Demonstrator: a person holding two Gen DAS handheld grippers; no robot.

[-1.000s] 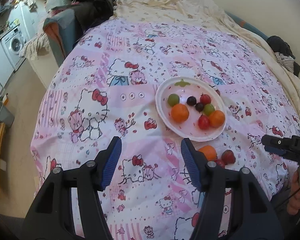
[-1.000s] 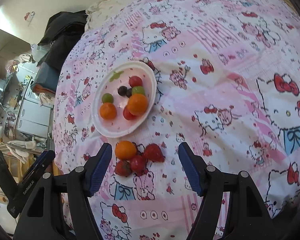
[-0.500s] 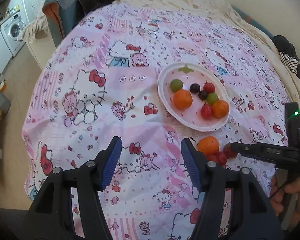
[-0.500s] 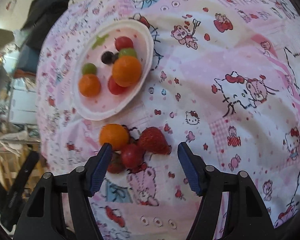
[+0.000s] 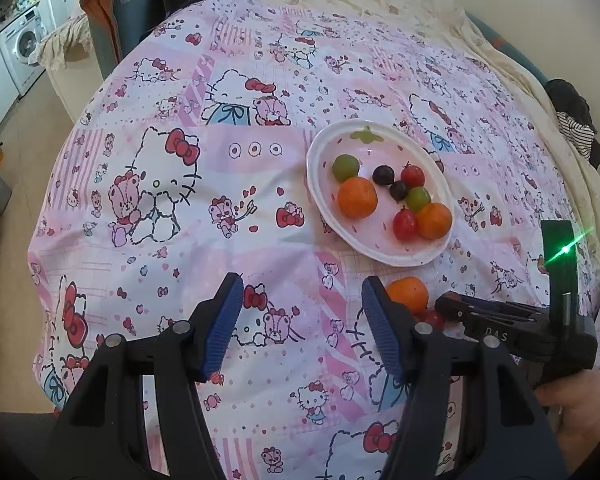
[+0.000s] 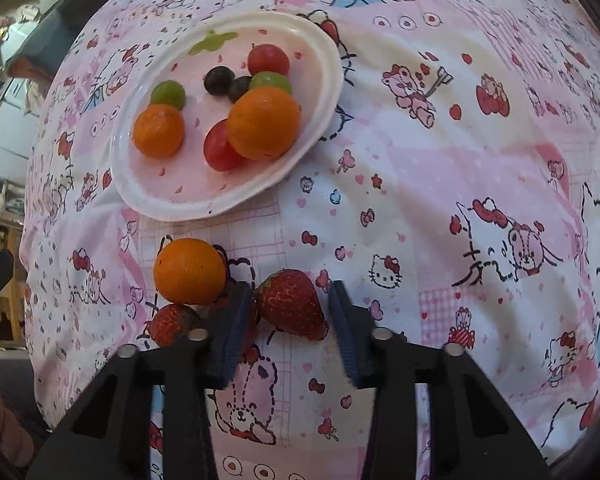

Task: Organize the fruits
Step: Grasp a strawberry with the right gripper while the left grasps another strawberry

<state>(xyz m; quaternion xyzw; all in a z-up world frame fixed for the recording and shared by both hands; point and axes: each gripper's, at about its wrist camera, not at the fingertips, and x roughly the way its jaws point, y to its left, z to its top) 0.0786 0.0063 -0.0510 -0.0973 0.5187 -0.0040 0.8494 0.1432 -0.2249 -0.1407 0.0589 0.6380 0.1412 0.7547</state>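
You get soft, even daylight and faint shadows; fisheye bending darkens every corner, and a green indicator light (image 5: 565,249) flares into streaks in your left view.

My claw's pads (image 6: 234,332) are blue on black arms. The blanket (image 6: 420,168) is pink and white with cartoon cats. At 12 o'clock sits a red strawberry (image 6: 290,306), at 10 an orange (image 6: 190,271). The plate (image 6: 148,196) is white and pink.
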